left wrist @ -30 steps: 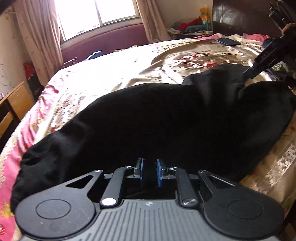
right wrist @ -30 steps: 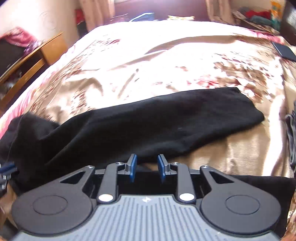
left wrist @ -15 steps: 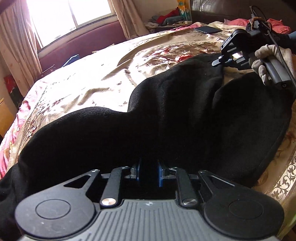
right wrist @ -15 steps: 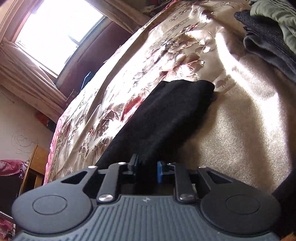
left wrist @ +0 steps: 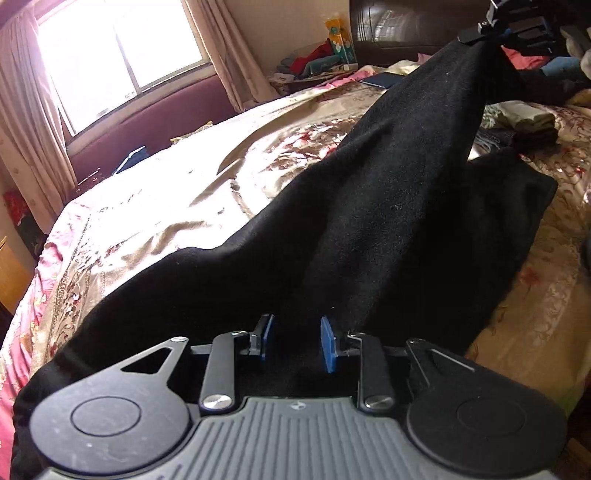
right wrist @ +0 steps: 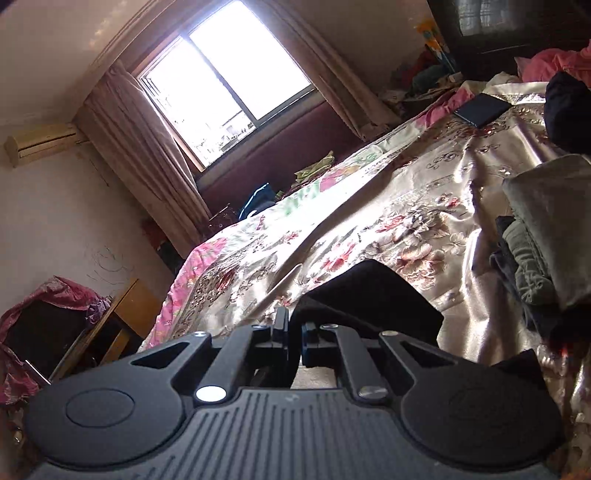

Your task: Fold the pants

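Note:
The black pants (left wrist: pixel 369 221) lie across the floral satin bedspread (left wrist: pixel 177 199). My left gripper (left wrist: pixel 295 341) sits low over the near part of the pants with its blue pads apart and nothing clamped between them. My right gripper (right wrist: pixel 294 332) is shut on the black pants (right wrist: pixel 373 295) and holds one end up. In the left wrist view it shows at the top right (left wrist: pixel 476 35), lifting a leg of the pants well above the bed so the cloth hangs in a taut ridge.
A pile of folded grey and green clothes (right wrist: pixel 543 236) lies on the bed to the right. A dark phone (right wrist: pixel 482 109) lies near the headboard. A wooden chair (right wrist: pixel 122 317) stands beside the bed at left. The window (left wrist: pixel 118 62) is at the far side.
My left gripper has opened and let go of the pants. My right gripper has lifted its end of the pants higher and further to the right.

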The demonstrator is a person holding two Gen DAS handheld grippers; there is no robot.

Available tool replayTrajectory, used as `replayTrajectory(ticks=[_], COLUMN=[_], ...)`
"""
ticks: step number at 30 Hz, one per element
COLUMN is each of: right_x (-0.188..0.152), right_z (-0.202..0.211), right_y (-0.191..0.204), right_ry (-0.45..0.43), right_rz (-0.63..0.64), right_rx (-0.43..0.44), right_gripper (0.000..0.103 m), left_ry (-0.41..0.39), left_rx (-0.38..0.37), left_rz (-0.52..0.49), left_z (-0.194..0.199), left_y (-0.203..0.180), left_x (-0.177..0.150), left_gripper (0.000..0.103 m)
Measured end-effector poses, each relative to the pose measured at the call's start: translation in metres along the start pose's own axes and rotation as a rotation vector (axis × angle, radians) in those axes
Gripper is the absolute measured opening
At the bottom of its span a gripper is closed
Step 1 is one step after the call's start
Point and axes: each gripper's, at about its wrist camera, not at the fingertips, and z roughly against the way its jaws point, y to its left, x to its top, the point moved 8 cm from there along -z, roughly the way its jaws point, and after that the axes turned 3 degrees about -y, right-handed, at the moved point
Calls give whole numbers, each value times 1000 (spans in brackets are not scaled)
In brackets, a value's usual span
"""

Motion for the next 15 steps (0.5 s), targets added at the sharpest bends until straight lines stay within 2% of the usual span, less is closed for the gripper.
replayTrajectory(ticks=[2, 4, 6, 8, 12, 15], right_x=[-42, -70, -84, -86, -76, -73], right_z=[-10, -27, -34, -36, -37, -30], right_y=[-41, -84, -108, -121, -134, -149], right_ry=[79, 111, 105, 78, 30, -19], right_rz=[-94, -154, -244, -307, -398, -504], right_rx=[-79, -175, -165, -172, -142, -139], right_gripper=[9, 13, 13, 14, 17, 28], left_ry=[56, 107, 114, 101, 79, 54], left_rx=[-51, -92, -89, -89, -111, -126], left_rz=[-22, -43, -94, -123, -109, -147], left_z=[-10, -19, -20, -19, -26, -31], left_y=[-17, -33, -45, -54, -64, -75], left_x=[-17, -31, -34, -29, -15, -3], left_gripper=[42, 42, 43, 44, 45, 45])
